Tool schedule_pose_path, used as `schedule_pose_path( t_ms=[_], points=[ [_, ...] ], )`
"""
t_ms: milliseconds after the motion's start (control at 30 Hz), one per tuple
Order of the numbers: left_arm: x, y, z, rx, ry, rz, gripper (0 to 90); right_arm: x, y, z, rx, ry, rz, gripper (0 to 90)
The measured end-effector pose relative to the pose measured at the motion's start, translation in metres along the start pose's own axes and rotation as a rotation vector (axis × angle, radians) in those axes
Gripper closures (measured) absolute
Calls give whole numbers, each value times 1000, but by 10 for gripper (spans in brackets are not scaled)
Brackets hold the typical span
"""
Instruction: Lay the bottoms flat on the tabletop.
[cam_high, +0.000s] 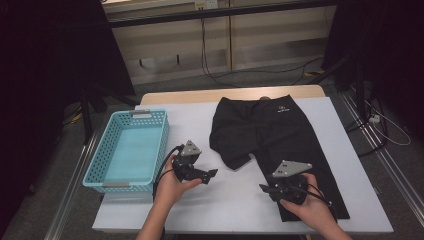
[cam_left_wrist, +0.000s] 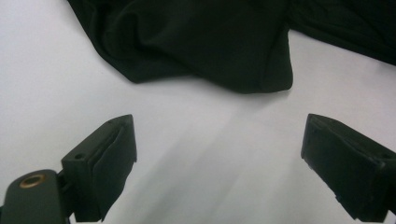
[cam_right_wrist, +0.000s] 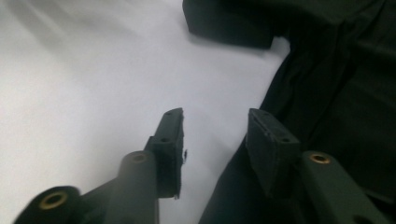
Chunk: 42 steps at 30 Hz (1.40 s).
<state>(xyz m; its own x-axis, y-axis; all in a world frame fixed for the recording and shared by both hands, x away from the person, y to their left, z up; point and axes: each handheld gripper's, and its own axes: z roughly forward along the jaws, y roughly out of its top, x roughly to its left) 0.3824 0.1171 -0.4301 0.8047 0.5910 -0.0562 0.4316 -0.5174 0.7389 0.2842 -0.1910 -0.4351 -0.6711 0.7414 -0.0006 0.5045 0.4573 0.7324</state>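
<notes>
The black shorts (cam_high: 272, 135) lie flat on the white worktop (cam_high: 230, 200), long axis from 11 to 5 o'clock, waistband at 12. The left claw (cam_high: 212, 173) stands apart, empty. The right claw (cam_high: 263, 189) is apart at the leg edge, gripping nothing.

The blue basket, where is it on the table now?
In the high view the blue basket stands at the table's left edge, just left of the left gripper, apart from the black shorts.
</notes>
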Motion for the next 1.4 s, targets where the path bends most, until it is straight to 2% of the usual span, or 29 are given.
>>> schedule_pose_path(
  t_ms=[67,200,467,700,800,867,900,933,1000,1100,1233,1300,1367,1400],
  points=[
    [1,0,-1,0,-1,-3,101,1,6,5,-6,-3,-10,478],
    [0,0,-2,1,4,-2,100,-1,18,15,-27,-5,-25,443],
    [0,-2,-2,2,5,0,99,1,45,39,-72,10,-53,470],
    [1,-8,-6,10,21,-19,99,15,63,66,-42,39,-109,537],
    [1,-10,-9,13,29,-21,98,17,67,82,-25,34,-107,538],
    [1,-12,-10,11,28,-25,99,18,69,92,1,14,-118,554],
    [1,-12,-10,9,31,-30,99,18,69,96,11,3,-123,587],
    [2,-13,-11,10,31,-30,99,17,69,100,18,-7,-120,666],
    [3,-14,-12,12,33,-32,99,14,70,103,17,-2,-110,894],
    [4,-16,-14,8,38,-35,99,6,73,97,-9,37,-53,900],
    [4,-16,-16,8,35,-39,99,-15,82,78,-104,49,41,900],
    [4,-16,-17,3,37,-39,99,-31,85,69,-136,17,73,900],
    [3,-16,-17,0,38,-40,99,-47,85,63,-166,-4,133,900],
    [3,-16,-17,-1,37,-40,100,-54,85,61,-168,-22,147,900]
  ],
)
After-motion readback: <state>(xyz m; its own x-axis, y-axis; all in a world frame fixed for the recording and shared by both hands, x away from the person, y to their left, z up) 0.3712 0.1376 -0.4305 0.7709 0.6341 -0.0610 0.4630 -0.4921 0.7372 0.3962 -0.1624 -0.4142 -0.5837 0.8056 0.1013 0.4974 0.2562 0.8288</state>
